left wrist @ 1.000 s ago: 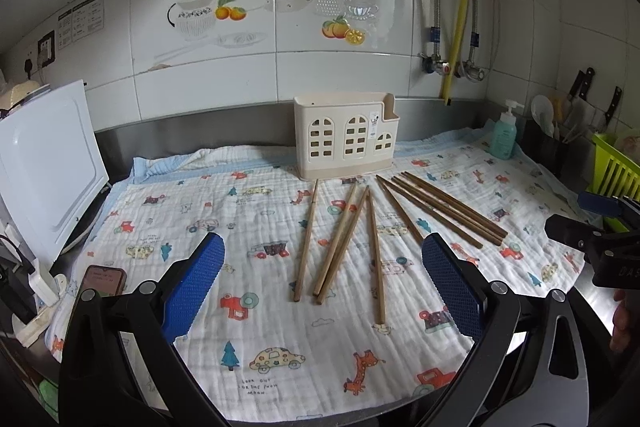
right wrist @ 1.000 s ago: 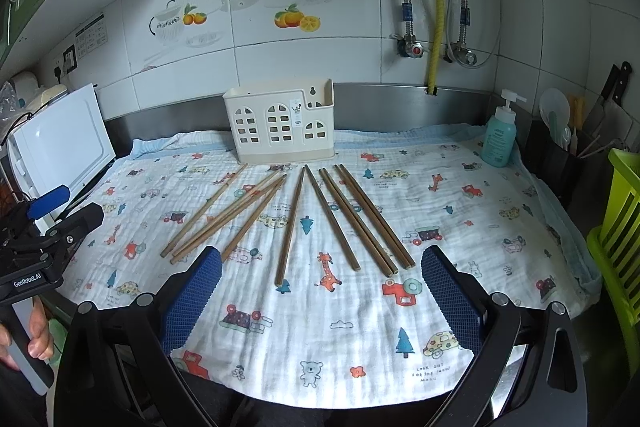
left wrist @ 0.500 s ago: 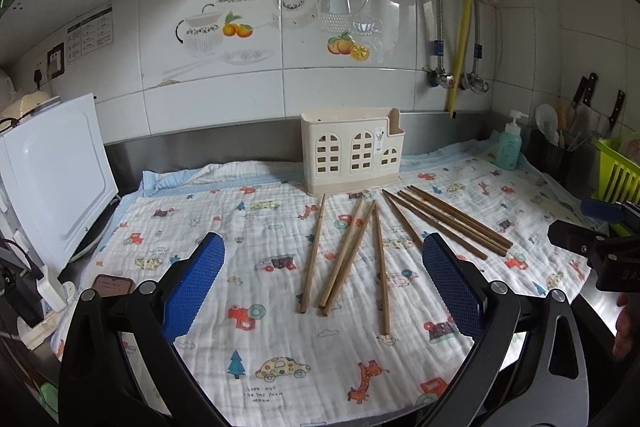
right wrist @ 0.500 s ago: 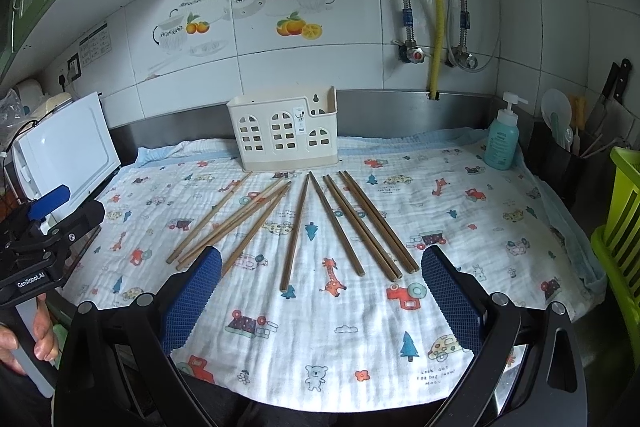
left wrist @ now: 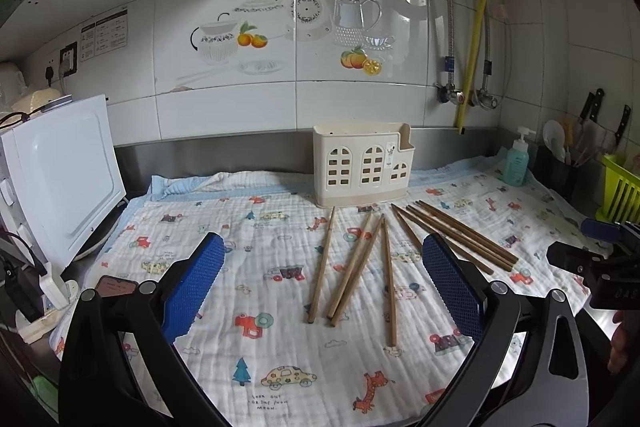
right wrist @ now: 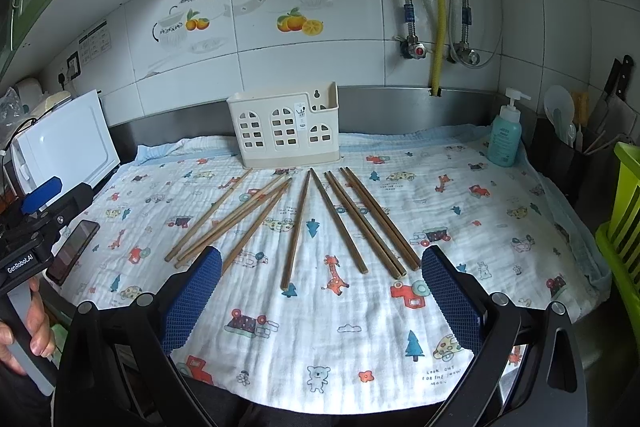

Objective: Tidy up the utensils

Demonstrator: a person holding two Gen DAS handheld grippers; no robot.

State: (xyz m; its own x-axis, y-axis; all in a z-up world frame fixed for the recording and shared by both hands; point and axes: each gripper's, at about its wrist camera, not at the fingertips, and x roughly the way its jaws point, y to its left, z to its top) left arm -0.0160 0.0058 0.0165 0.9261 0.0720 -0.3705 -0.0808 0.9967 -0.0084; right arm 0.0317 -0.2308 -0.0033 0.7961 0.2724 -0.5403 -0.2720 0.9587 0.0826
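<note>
- Step in hand, by judgement: very start of sorting; nothing picked up yet, all sticks flat on cloth.
- Left tool (left wrist: pixel 322 285) w/ blue ribbed pads: spread wide, released, nothing between pads; hovers above near edge of bench, well short of sticks.
- Right tool (right wrist: pixel 320 297) same build: spread wide, empty, also hanging back over near edge.
- Brown wooden chopsticks (right wrist: pixel 296 227): nine or so, fanned on white cartoon-print muslin cloth (right wrist: pixel 360 347), far tips converging toward holder. Left bunch (left wrist: pixel 352 267) partly crossed/touching; right bunch (right wrist: pixel 364 219) close-packed, near parallel.
- Cream plastic utensil holder w/ arched window cut-outs (right wrist: pixel 284 131): upright at back of cloth against steel splashback; looks empty, though inside not fully visible.
- Dark caddy at far right (right wrist: pixel 560 155): holds white spoon + other utensils; not part of job, apparently.
- Teal soap pump bottle (right wrist: pixel 504 139) beside it, off to side.
- Next move calls for: dropping one tool low, pads either side of a single stick near its close end, pinching, lifting, tipping upright into holder.
- Risk: thin sticks on soft cloth, easy to snag fabric or grab two.
</note>
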